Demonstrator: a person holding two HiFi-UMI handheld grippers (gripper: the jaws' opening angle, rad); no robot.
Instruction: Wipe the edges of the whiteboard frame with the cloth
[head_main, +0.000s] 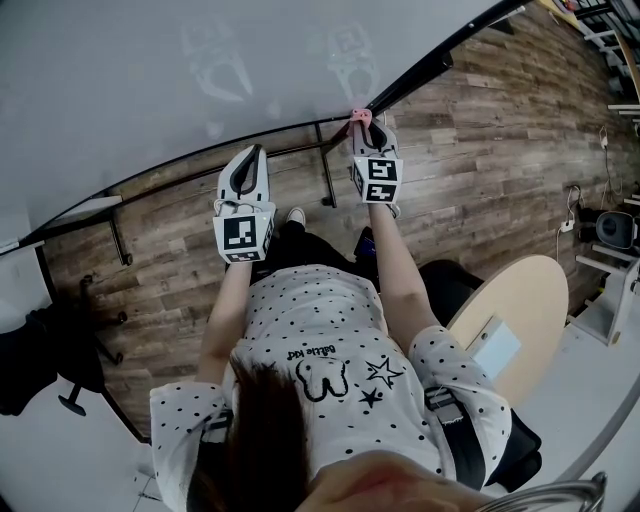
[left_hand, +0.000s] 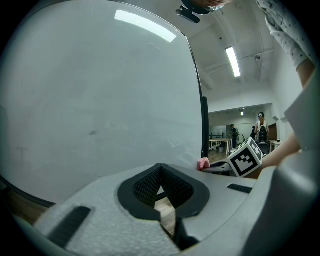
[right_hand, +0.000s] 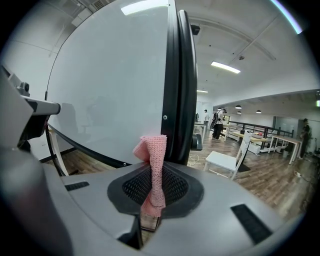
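Clamping down on the pink cloth (right_hand: 156, 148), the right gripper (right_hand: 152, 186) has its jaws clenched on the fabric's lower half, with the upper half standing up out of the pads in a twisted fold. The top of that cloth sits right at the lower corner of the whiteboard (right_hand: 110, 85), where the black frame (right_hand: 180, 85) runs up the board's side edge. From the head view, the same picture: the right gripper (head_main: 362, 128) reaches forward, and the cloth (head_main: 360, 114) shows as a small pink spot touching the frame (head_main: 420, 70) at the corner. Over on the other side, the left gripper (head_main: 253, 153) hovers just below the board's bottom edge, apart from it. In the left gripper view its tips (left_hand: 160, 169) meet with nothing between them, clenched and empty, and the whiteboard (left_hand: 100, 100) fills the view above. Off to its right, the cloth (left_hand: 203, 163) peeks out beside the marker cube (left_hand: 245, 158). Wooden floor (head_main: 480, 150) lies below, and a round tabletop (head_main: 525, 290) sits to the person's right.
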